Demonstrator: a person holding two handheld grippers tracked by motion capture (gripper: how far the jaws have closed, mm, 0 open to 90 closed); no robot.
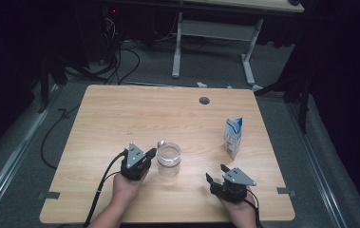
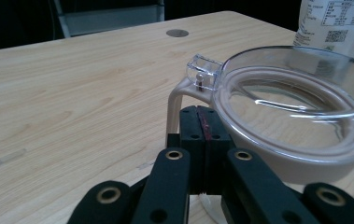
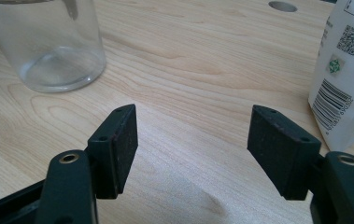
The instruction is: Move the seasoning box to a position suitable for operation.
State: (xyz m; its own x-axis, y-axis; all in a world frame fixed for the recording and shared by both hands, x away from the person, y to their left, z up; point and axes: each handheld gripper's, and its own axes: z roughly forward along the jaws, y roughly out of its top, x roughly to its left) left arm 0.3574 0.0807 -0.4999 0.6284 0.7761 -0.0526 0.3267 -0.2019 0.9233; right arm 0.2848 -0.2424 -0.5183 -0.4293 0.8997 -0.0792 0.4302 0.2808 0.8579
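We see the clear glass jar (image 1: 169, 160) standing near the table's (image 1: 120, 118) front middle, with the left gripper (image 1: 151, 153) just at its nine o'clock side, jaws pressed together beside the jar's handle (image 2: 177, 105), nothing between them. The right gripper (image 1: 215, 174) rests at about four o'clock from the jar, well apart, jaws spread wide and empty, while the milk carton (image 1: 233, 137) stands at the jar's two o'clock.

Carton (image 2: 336, 23) top cut off

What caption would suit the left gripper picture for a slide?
Left gripper, jaws shut, at the handle of a clear glass jug on a wooden table, milk carton behind.
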